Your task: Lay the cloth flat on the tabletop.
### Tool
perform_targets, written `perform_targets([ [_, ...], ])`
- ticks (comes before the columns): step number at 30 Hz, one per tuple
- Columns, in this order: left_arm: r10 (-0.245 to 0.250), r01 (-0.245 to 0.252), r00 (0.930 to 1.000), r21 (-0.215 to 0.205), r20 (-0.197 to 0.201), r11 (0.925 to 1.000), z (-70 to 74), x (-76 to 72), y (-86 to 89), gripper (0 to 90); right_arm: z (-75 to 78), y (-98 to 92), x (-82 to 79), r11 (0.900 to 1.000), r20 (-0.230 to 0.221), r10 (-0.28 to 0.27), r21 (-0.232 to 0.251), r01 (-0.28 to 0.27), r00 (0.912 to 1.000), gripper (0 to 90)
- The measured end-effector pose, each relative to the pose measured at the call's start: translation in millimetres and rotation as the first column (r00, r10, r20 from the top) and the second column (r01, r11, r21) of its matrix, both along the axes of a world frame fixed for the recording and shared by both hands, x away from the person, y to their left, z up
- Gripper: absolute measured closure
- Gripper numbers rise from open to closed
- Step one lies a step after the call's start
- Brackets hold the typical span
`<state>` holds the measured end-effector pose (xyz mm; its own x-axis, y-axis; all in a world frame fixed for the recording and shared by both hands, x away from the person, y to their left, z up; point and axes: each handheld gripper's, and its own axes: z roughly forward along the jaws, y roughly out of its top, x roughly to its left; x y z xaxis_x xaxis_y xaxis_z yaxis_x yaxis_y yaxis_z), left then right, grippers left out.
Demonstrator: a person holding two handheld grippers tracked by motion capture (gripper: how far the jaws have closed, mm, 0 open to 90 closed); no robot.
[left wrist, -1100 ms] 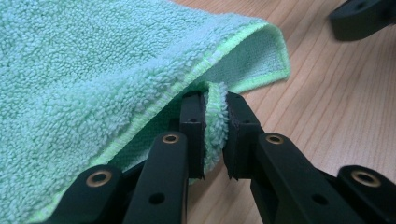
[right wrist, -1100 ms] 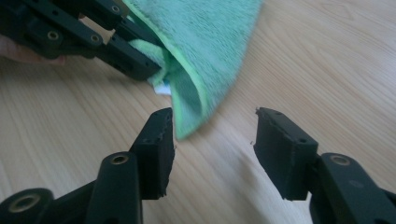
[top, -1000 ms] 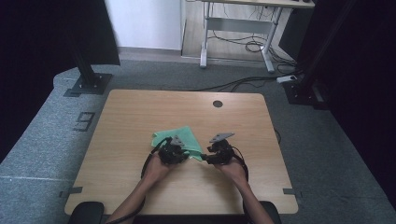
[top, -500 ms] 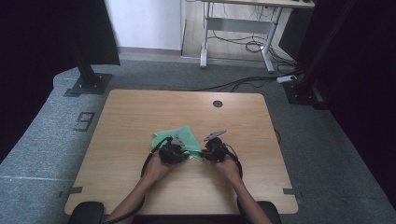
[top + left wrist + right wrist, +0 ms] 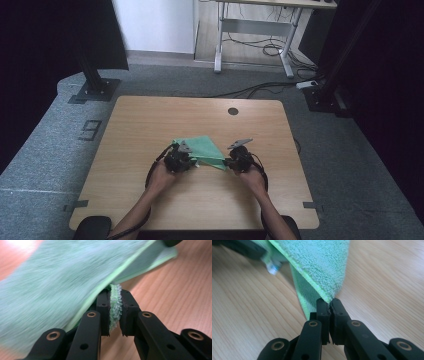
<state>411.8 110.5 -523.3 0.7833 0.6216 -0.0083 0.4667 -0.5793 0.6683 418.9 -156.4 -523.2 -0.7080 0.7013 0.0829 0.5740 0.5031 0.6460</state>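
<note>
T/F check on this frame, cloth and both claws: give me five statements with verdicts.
1. The left claw is clamped on an edge of the green cloth. True.
2. The right claw is wide open above the table. False: its jaws have just closed and now pinch a corner of the cloth.
3. The cloth is red. False: it is green.
4. Both claws sit at the cloth's near side, toward the person. True.
5. The cloth hangs off the table edge. False: it is near the middle of the tabletop.
</note>
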Motion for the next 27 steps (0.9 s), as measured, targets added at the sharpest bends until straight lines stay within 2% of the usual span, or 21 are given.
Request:
perform_targets([
  [3,0.033,-0.033,0.9994,-0.011,0.007,0.9994,6.3,1.4,14.4,79.3,3.5,-14.1,-1.0,1.0,0.003,-0.024,0.01,0.024,0.9997,85.9],
  [8,0.061,-0.061,0.998,-0.023,0.012,0.9979,10.3,2.4,27.9,79.3,5.9,-29.3,-2.1,0.999,0.01,-0.052,0.016,0.052,0.9986,85.9],
  [13,0.109,-0.109,0.9939,-0.042,0.009,0.9931,12.0,3.0,47.0,79.3,5.1,-42.0,-3.0,0.997,0.005,-0.073,0.025,0.073,0.9973,85.9],
  [18,0.13,-0.129,0.9915,-0.05,0.009,0.9904,13.6,2.1,58.4,79.4,4.8,-49.7,-5.0,0.996,0.005,-0.084,0.02,0.084,0.9965,85.8],
  [22,0.141,-0.141,0.9899,-0.063,0.005,0.988,14.5,0.7,67.9,79.4,2.6,-60.7,-6.3,0.994,-0.005,-0.103,0.034,0.104,0.9946,85.5],
  [27,0.139,-0.141,0.9899,-0.06,-0.025,0.9883,6.0,0.4,69.7,76.5,-3.7,-62.3,-6.7,0.994,-0.026,-0.102,0.032,0.103,0.9944,84.5],
])
